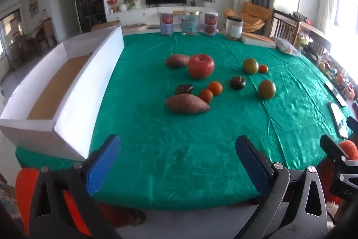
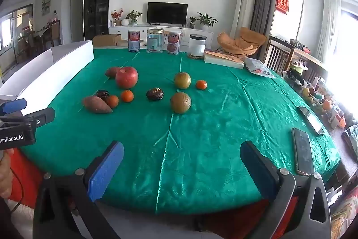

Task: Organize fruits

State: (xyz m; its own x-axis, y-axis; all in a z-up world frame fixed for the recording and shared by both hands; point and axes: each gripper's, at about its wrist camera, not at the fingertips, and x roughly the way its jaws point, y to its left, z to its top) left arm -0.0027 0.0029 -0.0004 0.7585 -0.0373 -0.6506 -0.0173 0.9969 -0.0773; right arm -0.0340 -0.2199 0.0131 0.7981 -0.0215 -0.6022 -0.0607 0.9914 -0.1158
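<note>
Loose produce lies mid-table on the green cloth (image 1: 179,138): a red apple (image 1: 200,65) (image 2: 126,77), two sweet potatoes (image 1: 186,104) (image 1: 177,60), three small oranges (image 1: 215,87) (image 1: 206,95) (image 1: 263,68), two greenish round fruits (image 1: 266,89) (image 1: 250,65) (image 2: 180,102) and two dark wrinkled fruits (image 1: 237,82) (image 1: 184,89). A long white box (image 1: 73,91) with a brown floor stands along the left edge. My left gripper (image 1: 179,162) is open and empty over the near edge. My right gripper (image 2: 182,166) is open and empty too, near the front edge.
Tins and jars (image 1: 190,22) line the far edge, with a flat box (image 1: 257,40) and a plastic bag (image 1: 286,46) at the far right. Two phones (image 2: 302,153) (image 2: 311,120) lie at the right edge. The left gripper's body (image 2: 22,122) shows at the right wrist view's left.
</note>
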